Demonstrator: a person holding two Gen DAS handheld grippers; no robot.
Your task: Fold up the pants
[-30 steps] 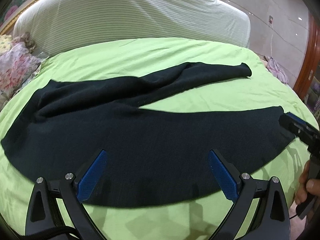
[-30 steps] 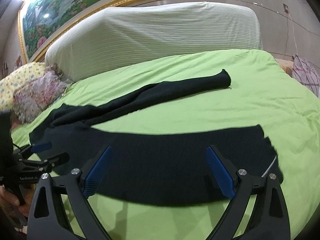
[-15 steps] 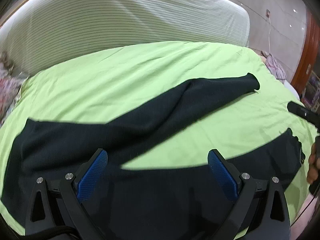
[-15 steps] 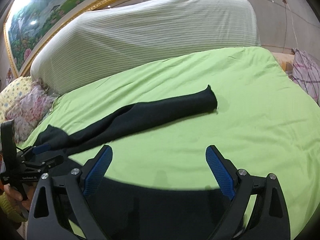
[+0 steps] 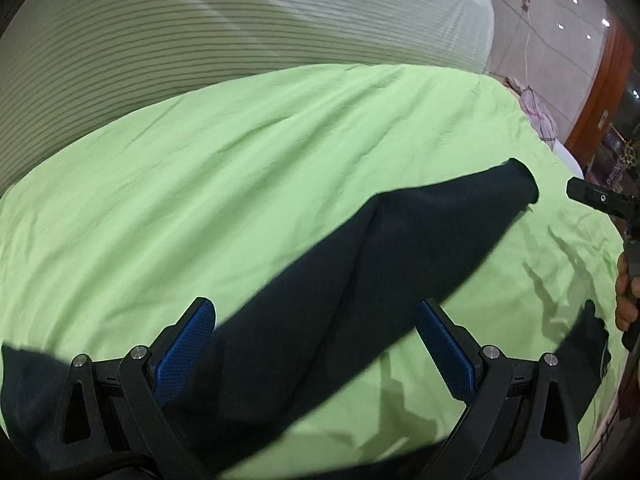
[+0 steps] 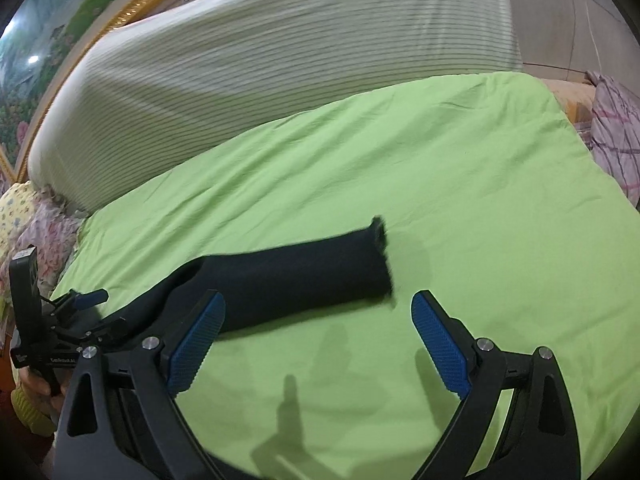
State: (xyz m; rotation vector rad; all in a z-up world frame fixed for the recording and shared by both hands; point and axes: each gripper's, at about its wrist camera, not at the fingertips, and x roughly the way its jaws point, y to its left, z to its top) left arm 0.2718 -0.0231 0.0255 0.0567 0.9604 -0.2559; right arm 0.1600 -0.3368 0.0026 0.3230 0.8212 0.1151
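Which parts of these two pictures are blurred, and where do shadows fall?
Left wrist view: striped headboard cover and the edges of the black pants smeared by motion; shadows on the green sheet at lower right. Right wrist view: leg cuff blurred, gripper-shaped shadows on the sheet between the jaws; both fisheye views bend straight lines.

1. Purple sign (image 5: 615,169) at the far right edge of the left wrist view: pale letters that seem to begin "PRUN"; the rest is cut off.
2. Left gripper (image 6: 60,354), seen at the left in the right wrist view: small white print on its black body, too blurred to read.
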